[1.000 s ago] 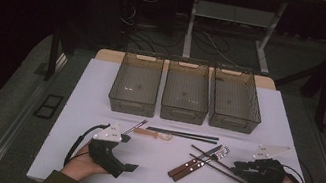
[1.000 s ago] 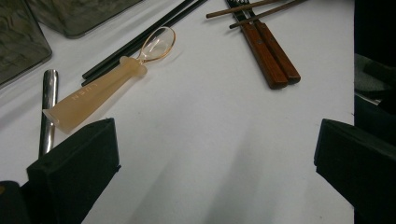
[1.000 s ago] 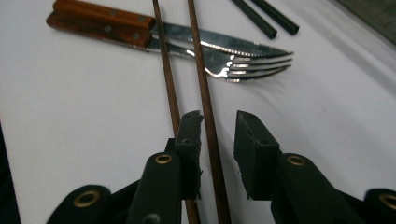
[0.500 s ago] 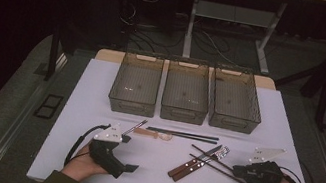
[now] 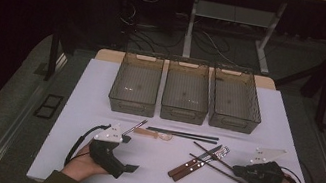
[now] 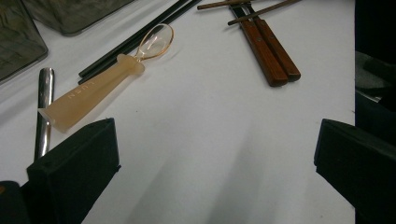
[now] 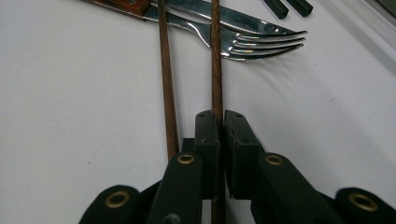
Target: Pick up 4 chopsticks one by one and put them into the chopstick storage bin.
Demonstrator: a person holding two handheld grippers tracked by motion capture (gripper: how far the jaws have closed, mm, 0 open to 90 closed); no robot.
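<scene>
The right gripper (image 7: 219,122) has just been closing and now pinches one brown chopstick (image 7: 215,56) between its jaws; the stick runs straight ahead from the pads toward the fork (image 7: 254,44). A second brown chopstick (image 7: 166,79) lies just beside it, outside the jaws, on the white desk (image 7: 70,93). In the high view the right gripper (image 5: 238,171) sits low at the desk's right side, with the brown chopsticks (image 5: 225,172) reaching left across the wooden-handled cutlery (image 5: 191,166).

The left gripper (image 6: 215,154) rests at the desk's left front with its jaws spread wide and only bare desk between them. Ahead of it lie a clear spoon (image 6: 100,79) with a pale handle, a metal rod (image 6: 44,109) and a pair of black chopsticks (image 6: 135,39).

Three smoky bins (image 5: 185,95) stand in a row at the far edge of the desk, well apart from both grippers
</scene>
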